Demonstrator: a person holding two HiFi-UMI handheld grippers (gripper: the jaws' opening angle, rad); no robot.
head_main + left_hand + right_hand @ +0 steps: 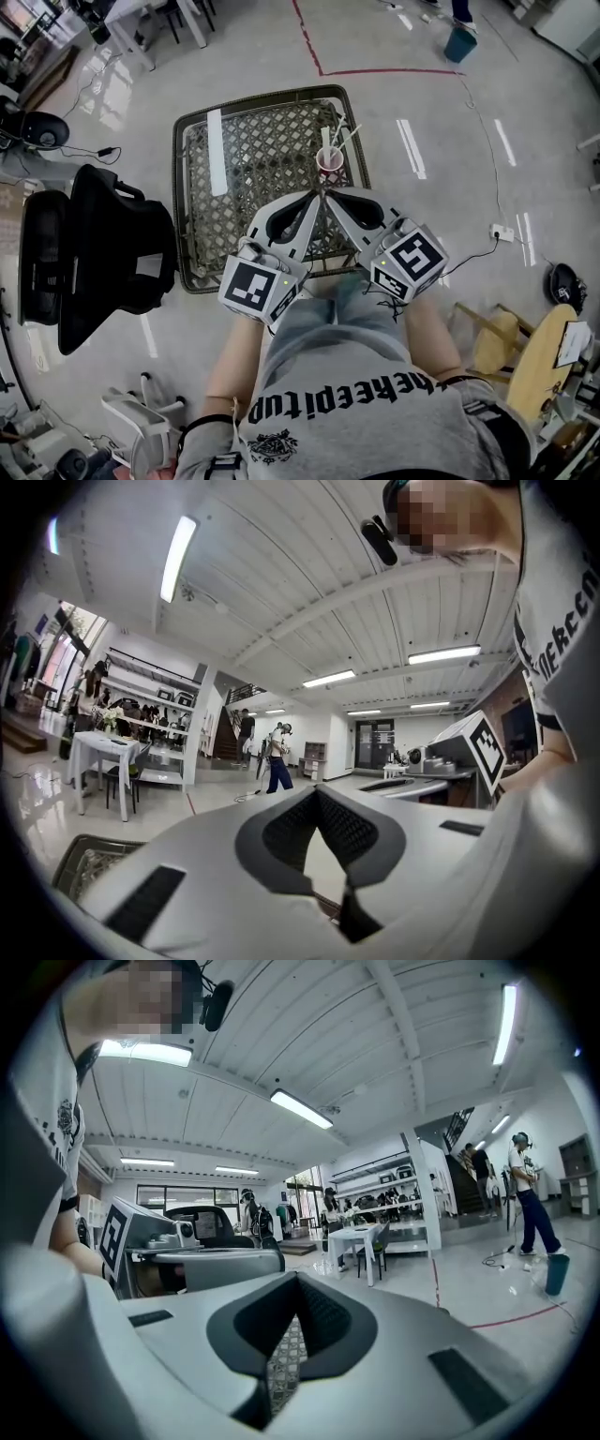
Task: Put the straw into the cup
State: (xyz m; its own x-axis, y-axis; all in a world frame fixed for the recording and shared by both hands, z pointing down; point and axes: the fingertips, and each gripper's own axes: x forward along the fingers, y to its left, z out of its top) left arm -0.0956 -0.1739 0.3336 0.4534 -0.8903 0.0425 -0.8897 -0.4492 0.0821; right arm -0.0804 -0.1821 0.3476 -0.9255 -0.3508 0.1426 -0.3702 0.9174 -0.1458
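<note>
Wickerwork square table (253, 159) with a dark frame carries everything. Over it the left gripper (311, 199) and right gripper (330, 195) have jaws closed tip to tip, empty. Just beyond stands a small pink-and-white paper cup (330, 162), with a thin white straw (348, 138) apparently leaning inside. A stray nudge could topple this light cup.

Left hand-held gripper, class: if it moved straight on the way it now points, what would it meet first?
Most likely the cup, which stands just beyond the left hand-held gripper in the head view. Height is unclear from above, so it might pass over the cup instead.
</note>
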